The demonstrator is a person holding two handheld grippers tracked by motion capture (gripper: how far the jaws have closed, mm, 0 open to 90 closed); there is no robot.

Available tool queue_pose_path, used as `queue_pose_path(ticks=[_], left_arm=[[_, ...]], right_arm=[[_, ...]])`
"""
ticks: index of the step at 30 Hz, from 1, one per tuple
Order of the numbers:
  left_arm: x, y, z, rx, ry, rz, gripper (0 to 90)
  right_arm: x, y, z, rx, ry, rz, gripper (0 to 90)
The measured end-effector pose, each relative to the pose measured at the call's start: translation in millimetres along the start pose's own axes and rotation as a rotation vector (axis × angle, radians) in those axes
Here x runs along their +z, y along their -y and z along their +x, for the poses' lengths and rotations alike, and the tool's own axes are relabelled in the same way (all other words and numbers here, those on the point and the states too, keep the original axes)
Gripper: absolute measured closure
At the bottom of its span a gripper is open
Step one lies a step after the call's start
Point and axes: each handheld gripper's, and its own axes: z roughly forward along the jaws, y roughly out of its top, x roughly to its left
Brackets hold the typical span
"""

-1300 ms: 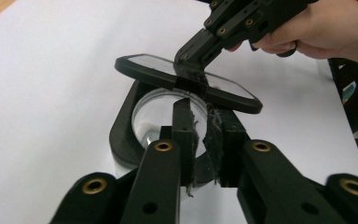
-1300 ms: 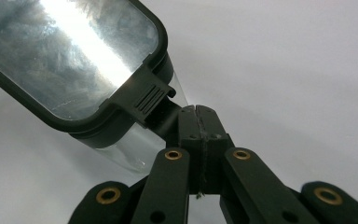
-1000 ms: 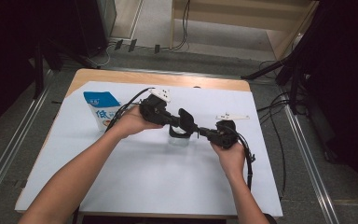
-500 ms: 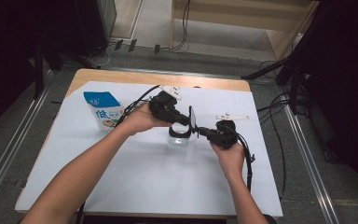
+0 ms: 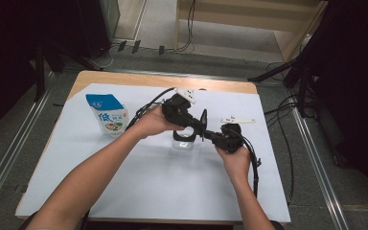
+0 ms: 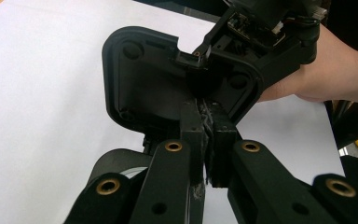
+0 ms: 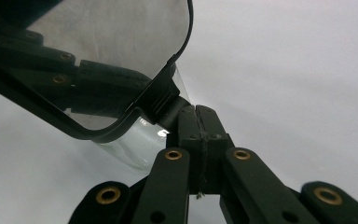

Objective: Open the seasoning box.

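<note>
Left claw [image 6: 205, 135], jaws pressed together, pinches the rim of a black, rounded-square plastic lid [image 6: 149, 79]; right claw [image 7: 200, 126], likewise pinched shut, grips the lid's small edge tab. The lid stands tilted above a clear plastic container [image 5: 183, 142] on the white-covered worktop [image 5: 163, 187]. Judged light, stiff and smooth-surfaced; hold at rim or tab.

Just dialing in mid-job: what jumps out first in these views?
Mid-table, both grippers meet on a black lid held on edge above a clear container. The left gripper is clamped on the lid's edge, and the right gripper is shut on a tab at its rim. Off to the table's left, a blue and white pouch stands upright on the white sheet.
</note>
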Motion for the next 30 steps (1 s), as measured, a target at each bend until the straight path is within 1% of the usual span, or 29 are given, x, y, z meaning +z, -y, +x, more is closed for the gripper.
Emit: queue_pose_path(ticks=[2, 10, 14, 16, 17, 20, 21, 23, 24, 25, 26, 27, 28, 29, 30], left_arm=[[1.8, 0.9, 2.0, -0.013, -0.005, 0.001, 88.9], [4.3, 1.5, 4.9, -0.019, -0.005, -0.002, 88.1], [6.4, -0.2, 5.1, -0.034, -0.006, -0.012, 87.9], [6.5, 0.0, 5.2, -0.030, -0.007, -0.013, 87.5], [5.4, 0.7, 6.0, -0.021, -0.006, -0.005, 87.2], [3.8, 1.0, 5.9, -0.026, -0.002, -0.004, 86.9], [1.4, 1.1, 5.3, -0.023, -0.007, -0.005, 86.7], [0.1, 1.2, 5.0, -0.027, -0.003, -0.004, 86.0], [-1.7, 1.6, 4.9, -0.024, -0.010, -0.001, 86.0], [-3.1, 2.3, 4.4, -0.035, -0.005, -0.004, 84.0], [-5.2, 2.9, 4.8, -0.034, -0.008, -0.002, 84.0], [-9.5, 5.0, 3.9, -0.050, -0.007, -0.002, 80.4], [-9.5, 5.0, 3.9, -0.050, -0.007, -0.002, 79.0], [-12.3, 6.2, 3.8, -0.044, -0.011, 0.004, 79.0], [-14.5, 7.9, 3.0, -0.051, -0.013, 0.002, 73.5]], right_arm=[[0.2, 0.1, 0.0, 0.001, -0.001, -0.002, 90.0], [0.5, 0.1, 0.0, 0.002, 0.001, -0.005, 90.0], [1.2, 0.0, -0.2, 0.005, 0.003, -0.008, 90.0], [1.1, 0.2, -0.3, 0.001, 0.002, -0.008, 90.0], [0.9, 0.2, 0.3, 0.001, 0.003, -0.007, 90.0], [0.9, 0.2, 0.7, -0.003, 0.006, -0.007, 90.0], [0.9, 0.2, 0.0, -0.001, 0.000, -0.007, 90.0], [0.7, 0.2, -0.3, -0.002, -0.003, -0.007, 90.0], [0.0, 0.1, -0.1, 0.000, -0.003, -0.007, 90.0], [-2.1, -0.2, 0.3, -0.006, -0.007, -0.016, 90.0], [-2.1, -0.2, 0.3, -0.006, -0.007, -0.016, 90.0], [-5.1, -0.4, 1.2, -0.007, -0.011, -0.021, 88.9], [-6.6, -0.3, 1.4, -0.008, -0.015, -0.023, 86.9], [-6.6, -0.3, 1.4, -0.008, -0.015, -0.023, 86.9], [-9.0, 0.7, 1.8, -0.006, -0.023, -0.026, 83.6]])
